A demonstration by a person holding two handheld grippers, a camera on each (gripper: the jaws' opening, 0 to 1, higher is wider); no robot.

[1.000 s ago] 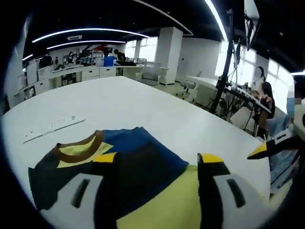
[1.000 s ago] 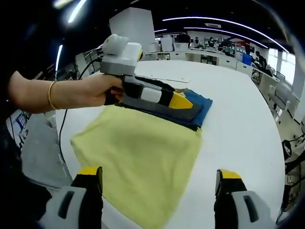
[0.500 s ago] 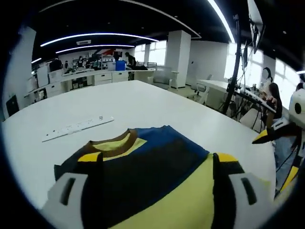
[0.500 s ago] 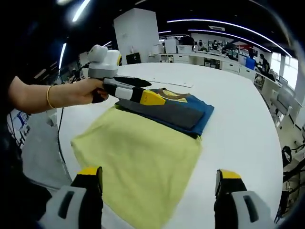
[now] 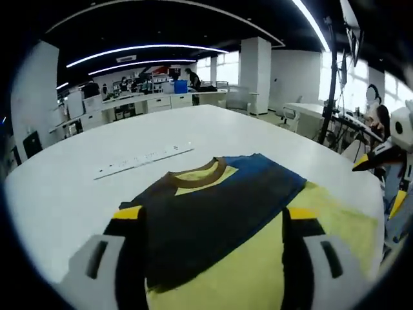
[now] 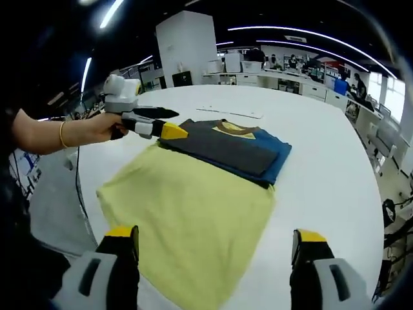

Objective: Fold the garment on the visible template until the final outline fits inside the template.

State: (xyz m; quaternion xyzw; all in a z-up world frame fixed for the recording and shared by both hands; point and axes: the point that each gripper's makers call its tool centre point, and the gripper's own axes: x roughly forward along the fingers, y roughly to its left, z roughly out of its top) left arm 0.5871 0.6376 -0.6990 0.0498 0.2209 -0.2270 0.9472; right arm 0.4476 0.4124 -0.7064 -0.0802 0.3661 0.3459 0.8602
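Although the garment (image 6: 229, 147) is already folded into a compact rectangle, we judge the task only partly done, since it lies on the far end of the yellow template (image 6: 187, 213) and, in the right gripper view, its blue far edge appears to reach past the yellow onto the bare white table (image 6: 322, 161). What seems left is to bring that packet fully within the yellow outline, or to tighten the fold; we cannot tell from these views how much overhang there really is.

The garment itself is a shirt with a dark grey top layer, a blue layer showing beneath it along one side, and a brown collar with a yellow patch inside the neck opening (image 5: 197, 177). Its layers lie flat and fairly square, with no loose sleeve showing.

The template is a pale yellow cloth-like sheet spread flat near the table's edge, most of its near half bare.

Our left gripper (image 6: 169, 130) hovers just beside the dark near corner of the garment, yellow tips drawn together, while its own view shows the jaws standing apart with nothing between them; we read it as released. Our right gripper (image 6: 210, 255) is spread wide over the bare template, holding nothing.

A long white strip (image 5: 143, 160) lies on the table beyond the collar.
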